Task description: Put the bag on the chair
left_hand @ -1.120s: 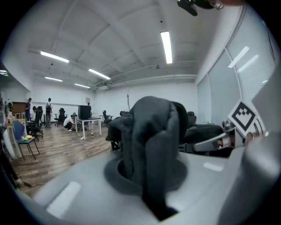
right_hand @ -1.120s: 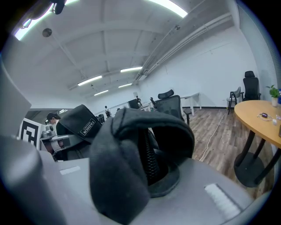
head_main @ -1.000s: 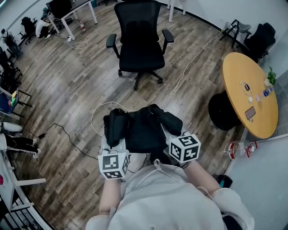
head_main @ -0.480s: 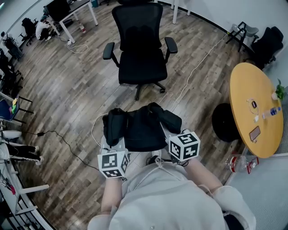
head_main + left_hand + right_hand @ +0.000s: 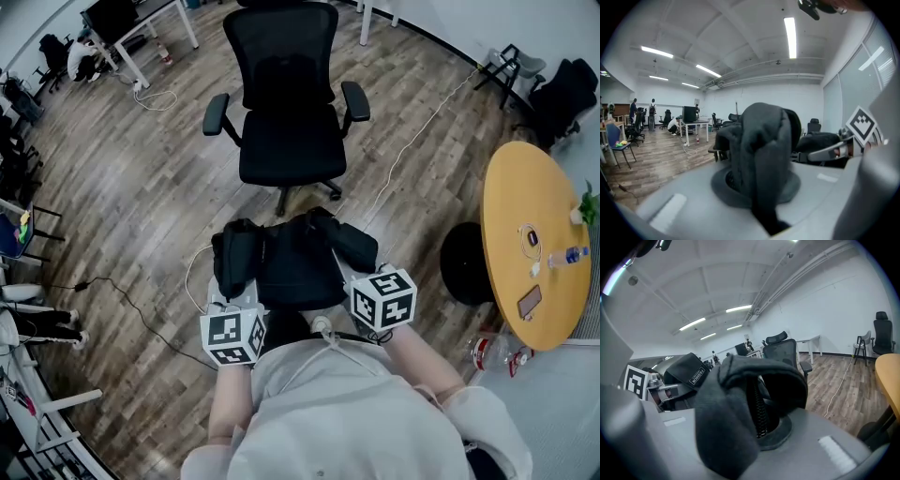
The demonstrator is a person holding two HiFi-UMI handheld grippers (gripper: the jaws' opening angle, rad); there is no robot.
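Both forearms reach forward at waist height, side by side. Left gripper (image 5: pixel 232 298) and right gripper (image 5: pixel 349 274) are each clenched on folds of the black bag (image 5: pixel 298 267). The bag is held up in front of the person, short of the chair (image 5: pixel 286 141). Only the right gripper view shows the zipper (image 5: pixel 758 414) at its jaws.

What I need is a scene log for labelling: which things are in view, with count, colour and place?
bag: 1, black, held up by both grippers in front of the person.
office chair: 1, black, on the wood floor ahead of the bag.
round table: 1, yellow, at right.
bottle: 1, clear, on the table.
floor bottle: 1, clear with red label, beside the table.
left gripper: 1, grey, shut on the bag.
right gripper: 1, grey, shut on the bag.
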